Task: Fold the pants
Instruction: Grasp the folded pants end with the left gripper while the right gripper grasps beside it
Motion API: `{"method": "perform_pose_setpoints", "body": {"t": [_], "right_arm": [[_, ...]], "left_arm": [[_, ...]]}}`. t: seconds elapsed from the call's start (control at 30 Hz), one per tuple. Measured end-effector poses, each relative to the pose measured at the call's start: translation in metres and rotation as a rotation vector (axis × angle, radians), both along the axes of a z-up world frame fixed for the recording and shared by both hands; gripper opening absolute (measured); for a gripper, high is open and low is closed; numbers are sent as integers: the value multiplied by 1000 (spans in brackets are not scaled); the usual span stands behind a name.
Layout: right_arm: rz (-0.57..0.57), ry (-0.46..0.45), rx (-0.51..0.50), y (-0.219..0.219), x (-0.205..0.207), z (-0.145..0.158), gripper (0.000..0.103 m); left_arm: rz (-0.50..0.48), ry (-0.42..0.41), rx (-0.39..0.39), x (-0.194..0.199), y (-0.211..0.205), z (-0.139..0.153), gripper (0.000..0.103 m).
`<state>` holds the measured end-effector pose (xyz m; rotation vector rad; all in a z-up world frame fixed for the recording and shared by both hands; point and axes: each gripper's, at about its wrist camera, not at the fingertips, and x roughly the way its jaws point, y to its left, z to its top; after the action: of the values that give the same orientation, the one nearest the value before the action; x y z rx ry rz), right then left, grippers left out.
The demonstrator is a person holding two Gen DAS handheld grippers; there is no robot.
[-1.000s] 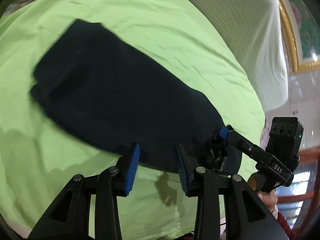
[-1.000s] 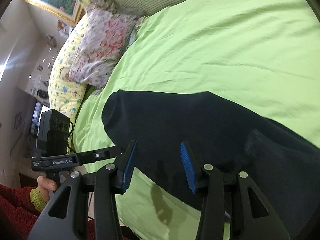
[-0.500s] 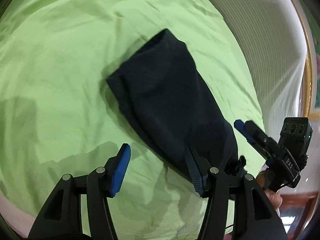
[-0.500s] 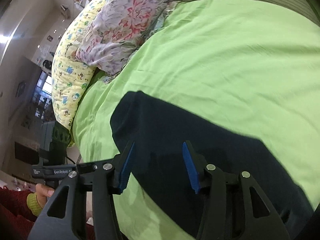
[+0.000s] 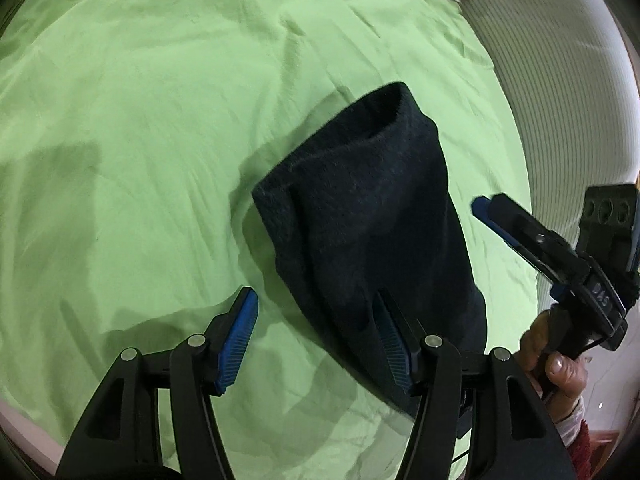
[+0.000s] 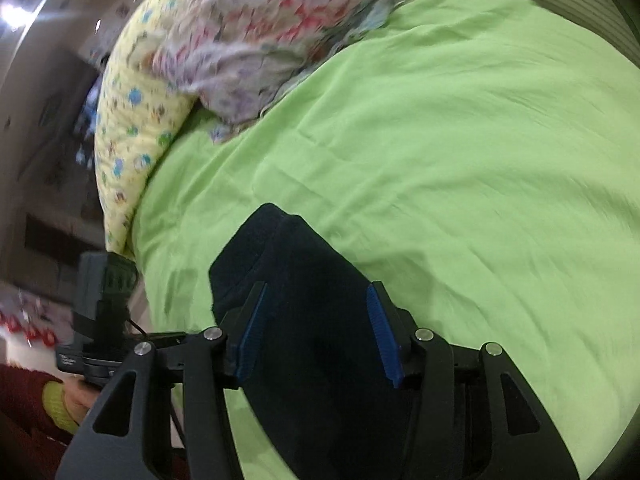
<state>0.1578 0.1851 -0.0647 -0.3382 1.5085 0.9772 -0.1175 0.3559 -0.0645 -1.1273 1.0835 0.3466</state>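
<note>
The dark navy pants [image 5: 372, 216] lie folded in a long narrow bundle on the green bedsheet [image 5: 140, 120]. In the left wrist view my left gripper [image 5: 316, 336] is open and empty, above the near end of the bundle, its right finger over the cloth. The right gripper [image 5: 516, 228] shows at the right edge, held in a hand beside the pants. In the right wrist view my right gripper [image 6: 316, 332] is open, its jaws standing over the pants [image 6: 304, 300] with nothing held.
A floral pillow [image 6: 272, 28] and a yellow patterned pillow [image 6: 128, 128] lie at the head of the bed. A striped white cover [image 5: 560, 100] runs along the far side. The left gripper [image 6: 100, 320] is beside the bed edge.
Both grippers have pulled back from the pants and risen. The left jaws have opened wider. The pants now look narrower and farther off in both views.
</note>
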Motion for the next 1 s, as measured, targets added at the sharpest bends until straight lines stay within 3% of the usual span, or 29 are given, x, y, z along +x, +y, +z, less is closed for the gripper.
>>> {"method": "perform_pose_setpoints", "body": {"t": [0.33, 0.47, 0.53, 0.6, 0.77, 1.0], "right_arm": [[171, 37, -59, 40, 0, -34, 52], [195, 76, -61, 46, 2, -42, 51], [216, 83, -66, 48, -1, -45, 46], [224, 88, -66, 47, -3, -46, 33], [208, 75, -29, 38, -2, -34, 21], [108, 29, 70, 9, 10, 12, 20]], "left_arm": [[40, 2, 24, 1, 0, -1, 58], [38, 4, 47, 9, 0, -1, 48], [27, 10, 66, 11, 0, -1, 38], [15, 14, 84, 15, 0, 0, 33], [-45, -10, 153, 29, -7, 17, 20], [-114, -122, 218, 42, -23, 64, 17]]}}
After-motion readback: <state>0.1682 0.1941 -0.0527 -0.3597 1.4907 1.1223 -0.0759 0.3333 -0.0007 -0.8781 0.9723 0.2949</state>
